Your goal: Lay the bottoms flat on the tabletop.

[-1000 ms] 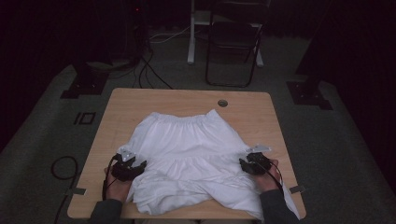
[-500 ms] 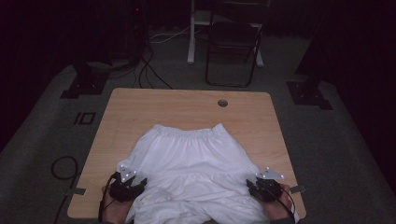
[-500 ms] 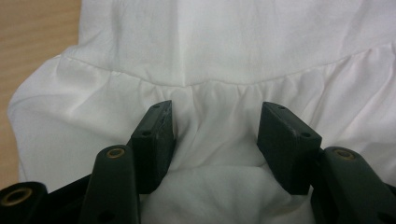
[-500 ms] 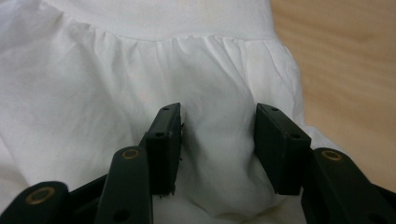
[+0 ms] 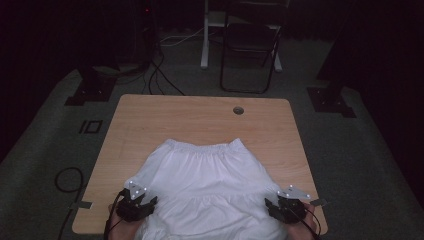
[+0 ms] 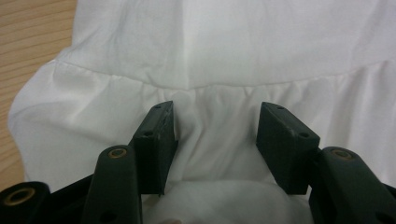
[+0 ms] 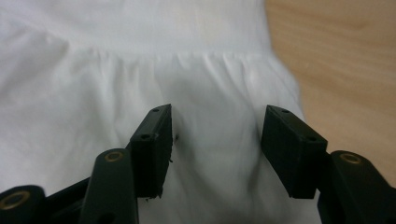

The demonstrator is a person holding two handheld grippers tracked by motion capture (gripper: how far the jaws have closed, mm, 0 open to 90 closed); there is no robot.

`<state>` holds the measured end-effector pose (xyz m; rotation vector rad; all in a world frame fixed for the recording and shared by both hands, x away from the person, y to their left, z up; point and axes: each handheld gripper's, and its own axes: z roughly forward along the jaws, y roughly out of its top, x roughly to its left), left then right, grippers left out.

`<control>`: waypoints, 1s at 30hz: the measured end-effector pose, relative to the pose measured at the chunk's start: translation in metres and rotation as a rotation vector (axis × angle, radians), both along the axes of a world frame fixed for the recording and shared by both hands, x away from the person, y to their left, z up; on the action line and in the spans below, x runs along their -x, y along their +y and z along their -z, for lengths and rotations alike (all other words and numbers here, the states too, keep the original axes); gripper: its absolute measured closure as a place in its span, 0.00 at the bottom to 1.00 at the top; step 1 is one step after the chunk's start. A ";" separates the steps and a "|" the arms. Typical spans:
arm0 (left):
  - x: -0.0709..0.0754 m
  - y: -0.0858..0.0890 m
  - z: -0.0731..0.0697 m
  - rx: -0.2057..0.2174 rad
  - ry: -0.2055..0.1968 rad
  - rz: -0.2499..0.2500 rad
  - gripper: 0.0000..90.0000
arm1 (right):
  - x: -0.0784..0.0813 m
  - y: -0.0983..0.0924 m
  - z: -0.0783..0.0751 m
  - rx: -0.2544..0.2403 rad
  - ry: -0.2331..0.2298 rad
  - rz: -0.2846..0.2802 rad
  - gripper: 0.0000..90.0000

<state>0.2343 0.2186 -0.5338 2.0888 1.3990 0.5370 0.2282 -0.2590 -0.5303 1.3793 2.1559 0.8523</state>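
A white tiered skirt (image 5: 207, 192) is spread on the wooden table (image 5: 165, 120), its elastic waistband turned toward the far edge and its hem drawn over the near edge, where the lower tier hangs off the table. The garment lies roughly midway between the left and right edges.

The left gripper (image 5: 136, 206) is held at the skirt's left side near the front-left corner of the table. In the left gripper view its jaws are seen standing apart over the gathered lower tier (image 6: 219, 135), with cloth lying between them but not pressed by the pads.

The right gripper (image 5: 286, 209) is held at the skirt's right side near the front-right corner. Its jaws have just been opening; in the right gripper view they are parted above the ruffled fabric (image 7: 215, 140), which lies loose between them and is not clamped. A round cable hole (image 5: 238, 110) is set in the table near the far edge.
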 end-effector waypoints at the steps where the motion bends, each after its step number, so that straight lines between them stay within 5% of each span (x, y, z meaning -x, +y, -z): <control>1: 0.000 0.001 -0.002 0.001 -0.008 -0.006 0.52 | 0.000 0.000 -0.002 0.002 -0.016 -0.001 0.46; 6: 0.002 0.004 -0.015 0.037 -0.060 -0.027 0.51 | -0.003 0.001 -0.009 0.006 -0.054 -0.006 0.45; 10: 0.004 0.002 -0.018 0.049 -0.064 -0.013 0.51 | -0.004 0.003 -0.011 0.006 -0.064 -0.002 0.45; 18: -0.003 -0.005 0.000 0.020 0.001 0.011 0.50 | -0.007 0.014 -0.003 0.032 -0.045 -0.035 0.45; 21: -0.005 -0.006 0.003 0.015 -0.012 0.017 0.45 | -0.014 0.016 0.004 0.036 -0.016 -0.023 0.44; 30: -0.029 -0.009 0.007 0.024 -0.048 0.018 0.38 | -0.036 0.020 0.011 0.075 -0.041 -0.001 0.40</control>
